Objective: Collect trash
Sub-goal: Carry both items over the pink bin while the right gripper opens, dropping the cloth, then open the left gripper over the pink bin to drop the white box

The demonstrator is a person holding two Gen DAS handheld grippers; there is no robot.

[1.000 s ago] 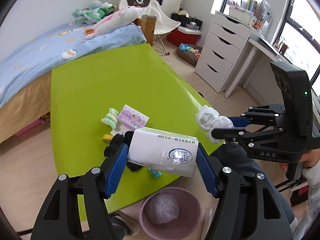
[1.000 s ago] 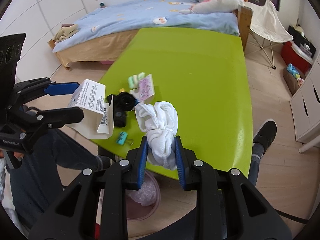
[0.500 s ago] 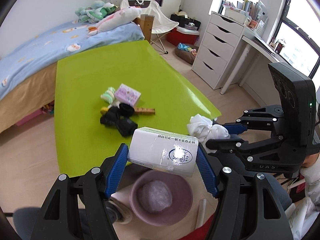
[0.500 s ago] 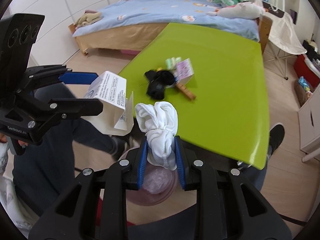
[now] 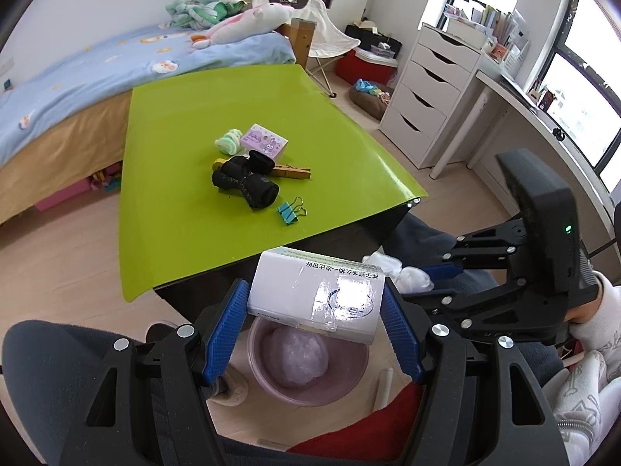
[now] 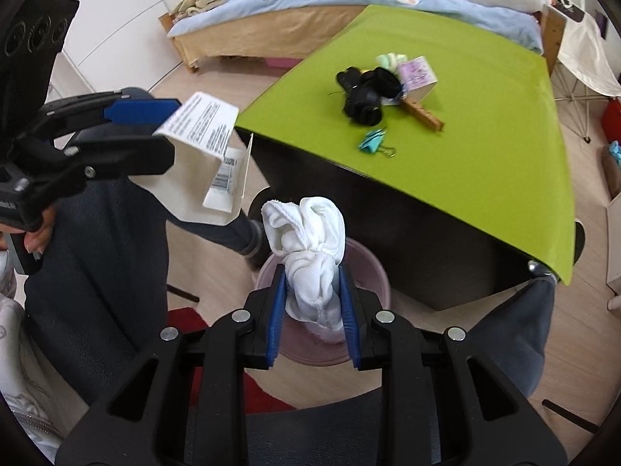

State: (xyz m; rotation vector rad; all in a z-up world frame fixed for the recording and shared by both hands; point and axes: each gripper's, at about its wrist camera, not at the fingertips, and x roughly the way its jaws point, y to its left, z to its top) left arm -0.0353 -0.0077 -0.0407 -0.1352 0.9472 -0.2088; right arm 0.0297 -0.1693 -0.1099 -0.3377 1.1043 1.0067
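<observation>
Bin (image 5: 271,378) half hidden beneath carton (image 5: 316,295) clamped by left gripper (image 5: 315,334); right gripper (image 6: 313,299) pinches cloth (image 6: 306,240).

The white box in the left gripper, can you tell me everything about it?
The white box looks like thin cardboard with a glossy face, dark printed text and a round blue mark. One end is open, its barcoded flap hanging loose. The left gripper pinches it by two sides, lying lengthwise in the air above the pink bin. Nothing else touches it.
</observation>
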